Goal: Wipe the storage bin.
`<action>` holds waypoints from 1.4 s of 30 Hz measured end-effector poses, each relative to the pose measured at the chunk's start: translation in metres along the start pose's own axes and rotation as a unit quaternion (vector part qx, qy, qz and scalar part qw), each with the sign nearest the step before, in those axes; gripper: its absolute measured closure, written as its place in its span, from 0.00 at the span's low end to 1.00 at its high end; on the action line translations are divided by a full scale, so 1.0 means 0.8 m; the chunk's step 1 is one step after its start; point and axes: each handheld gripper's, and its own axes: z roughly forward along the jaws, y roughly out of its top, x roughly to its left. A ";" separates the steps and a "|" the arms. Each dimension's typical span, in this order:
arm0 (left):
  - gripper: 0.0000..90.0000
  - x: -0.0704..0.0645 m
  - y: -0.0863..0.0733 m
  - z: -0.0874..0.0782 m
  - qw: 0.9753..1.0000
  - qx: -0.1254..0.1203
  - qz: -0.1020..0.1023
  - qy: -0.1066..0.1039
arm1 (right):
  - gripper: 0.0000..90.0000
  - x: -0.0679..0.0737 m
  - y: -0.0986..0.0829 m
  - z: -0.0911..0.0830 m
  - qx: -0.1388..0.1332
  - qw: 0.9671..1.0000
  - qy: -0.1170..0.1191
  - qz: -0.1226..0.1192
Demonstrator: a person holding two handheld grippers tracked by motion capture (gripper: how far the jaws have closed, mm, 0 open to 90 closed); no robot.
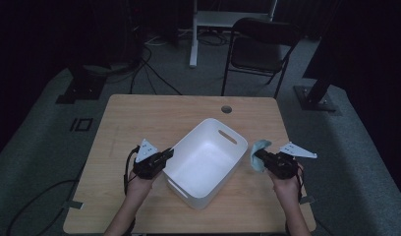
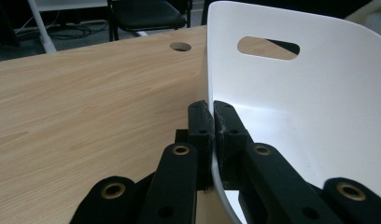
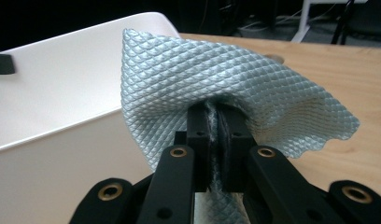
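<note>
Your left claw (image 1: 167, 154) is pinched on the near-left wall of the white bin (image 1: 204, 162), one jaw inside and one outside, as the left gripper view confirms (image 2: 212, 122). The bin sits at an angle near the middle of the tabletop (image 1: 139, 118), and the part of its interior that you can see holds nothing; a slot handle (image 1: 227, 136) is cut in its far wall. Your right claw (image 1: 258, 156) is pressed together on a pale blue cloth (image 1: 258, 150), held just beside the bin's right wall and outside it. In the right gripper view the cloth (image 3: 179, 74) fans out above the jaws and covers part of the bin's rim (image 3: 62, 42); whether the cloth touches the wall cannot be told. The bin's near corner hides the tabletop directly behind it in the high view. Open tabletop lies beyond the bin up to a round cable hole (image 1: 226, 109) near the far edge, and to the left of your left hand (image 1: 139, 184). Your right hand (image 1: 287, 187) is near the right edge.
</note>
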 end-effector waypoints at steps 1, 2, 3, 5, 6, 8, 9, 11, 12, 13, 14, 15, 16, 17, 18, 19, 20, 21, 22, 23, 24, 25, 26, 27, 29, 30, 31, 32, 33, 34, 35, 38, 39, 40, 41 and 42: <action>0.97 0.000 0.000 0.000 1.000 0.000 -0.001 0.000 | 0.94 -0.001 0.000 0.002 -0.005 1.000 0.004 0.004; 0.97 0.000 0.000 0.000 1.000 -0.001 -0.001 0.000 | 0.94 -0.002 -0.001 0.004 -0.007 1.000 0.010 0.010; 0.97 0.000 0.000 0.000 1.000 -0.001 0.000 -0.001 | 0.94 -0.002 -0.001 0.007 -0.007 1.000 0.013 0.014; 0.97 0.000 0.000 0.000 1.000 -0.002 -0.002 -0.001 | 0.94 0.000 -0.003 0.012 -0.003 1.000 0.015 0.012; 0.97 0.000 0.000 0.000 1.000 -0.002 -0.001 -0.001 | 0.94 0.001 -0.005 0.013 -0.001 1.000 0.017 0.009; 0.97 0.000 0.000 0.001 1.000 -0.001 -0.002 -0.002 | 0.94 0.006 -0.008 0.013 -0.005 1.000 0.027 0.009; 0.97 0.001 0.000 0.001 1.000 -0.001 0.000 -0.002 | 0.94 0.007 -0.009 0.012 -0.005 0.999 0.032 0.007; 0.97 0.001 0.000 0.001 1.000 -0.002 0.000 -0.006 | 0.94 0.010 -0.009 0.011 -0.008 0.999 0.039 0.000; 0.97 0.001 0.000 0.001 1.000 -0.002 0.001 -0.006 | 0.93 0.011 -0.009 0.013 -0.006 0.999 0.040 -0.002; 0.97 0.001 0.000 0.001 1.000 -0.001 0.002 -0.007 | 0.93 0.012 -0.009 0.016 -0.002 0.999 0.037 -0.006; 0.97 0.001 0.000 0.001 1.000 -0.001 0.005 -0.007 | 0.93 0.013 -0.011 0.018 -0.001 0.999 0.032 -0.008; 0.97 0.001 0.001 0.001 1.000 0.000 0.008 -0.006 | 0.93 0.013 -0.012 0.021 0.000 0.999 0.032 -0.007; 0.97 0.000 0.001 0.001 1.000 0.001 0.011 -0.006 | 0.93 0.012 -0.013 0.022 0.000 0.999 0.034 -0.003; 0.97 0.001 0.001 0.001 1.000 0.000 0.013 -0.007 | 0.93 0.011 -0.014 0.023 0.001 0.999 0.036 -0.001; 0.97 0.001 0.001 0.001 1.000 0.000 0.013 -0.007 | 0.93 0.010 -0.015 0.024 0.003 0.999 0.036 -0.001; 0.97 0.001 0.001 0.001 1.000 0.000 0.014 -0.007 | 0.93 0.010 -0.015 0.025 0.003 0.999 0.035 -0.001; 0.97 0.001 0.001 0.001 1.000 0.000 0.014 -0.008 | 0.93 0.010 -0.016 0.025 0.003 0.999 0.036 0.001; 0.97 0.001 0.001 0.001 1.000 -0.001 0.012 -0.008 | 0.93 0.009 -0.017 0.026 0.004 0.999 0.037 0.003; 0.97 0.001 0.001 0.001 1.000 -0.001 0.013 -0.007 | 0.93 0.009 -0.019 0.026 0.005 0.999 0.037 0.003; 0.97 0.001 0.001 0.001 1.000 -0.001 0.013 -0.007 | 0.93 0.009 -0.021 0.027 0.008 0.999 0.036 0.003; 0.97 0.001 0.001 0.001 1.000 -0.001 0.012 -0.008 | 0.93 0.009 -0.023 0.028 0.010 0.999 0.037 0.005; 0.97 0.001 0.001 0.001 1.000 -0.001 0.013 -0.007 | 0.93 0.009 -0.025 0.029 0.012 0.999 0.037 0.006; 0.97 0.001 0.001 0.001 1.000 -0.001 0.014 -0.007 | 0.93 0.009 -0.027 0.031 0.017 0.999 0.037 0.006; 0.97 0.001 0.001 0.001 1.000 -0.001 0.013 -0.008 | 0.93 0.008 -0.029 0.032 0.022 0.999 0.036 0.004; 0.97 0.001 0.001 0.001 1.000 -0.001 0.013 -0.008 | 0.93 0.007 -0.032 0.034 0.029 0.999 0.037 0.007; 0.97 0.001 0.001 0.001 1.000 -0.001 0.013 -0.008 | 0.93 0.006 -0.034 0.036 0.032 0.999 0.037 0.006; 0.97 0.001 0.001 0.001 1.000 -0.001 0.013 -0.008 | 0.93 0.006 -0.035 0.036 0.034 0.999 0.038 0.007; 0.97 0.001 0.001 0.001 1.000 -0.001 0.013 -0.008 | 0.93 0.005 -0.036 0.037 0.036 0.999 0.039 0.009; 0.97 0.001 0.000 0.001 1.000 -0.001 0.013 -0.008 | 0.93 0.004 -0.037 0.038 0.036 0.998 0.041 0.012; 0.97 0.001 0.001 0.001 1.000 -0.001 0.012 -0.008 | 0.93 0.003 -0.038 0.039 0.037 0.998 0.042 0.016; 0.97 0.001 0.001 0.001 1.000 -0.001 0.013 -0.007 | 0.93 0.002 -0.039 0.040 0.037 0.998 0.043 0.020; 0.97 0.000 0.001 0.001 1.000 -0.001 0.013 -0.007 | 0.93 0.001 -0.043 0.043 0.044 0.998 0.043 0.019; 0.97 0.000 0.001 0.001 1.000 -0.001 0.013 -0.006 | 0.93 0.000 -0.044 0.043 0.046 0.998 0.044 0.022; 0.97 0.000 0.001 0.002 1.000 -0.001 0.014 -0.006 | 0.93 0.000 -0.046 0.044 0.048 0.998 0.044 0.023; 0.97 0.000 0.001 0.002 1.000 -0.001 0.014 -0.006 | 0.93 -0.001 -0.047 0.045 0.051 0.997 0.044 0.022; 0.97 0.000 0.001 0.002 1.000 -0.001 0.013 -0.006 | 0.93 -0.001 -0.049 0.047 0.055 0.997 0.044 0.023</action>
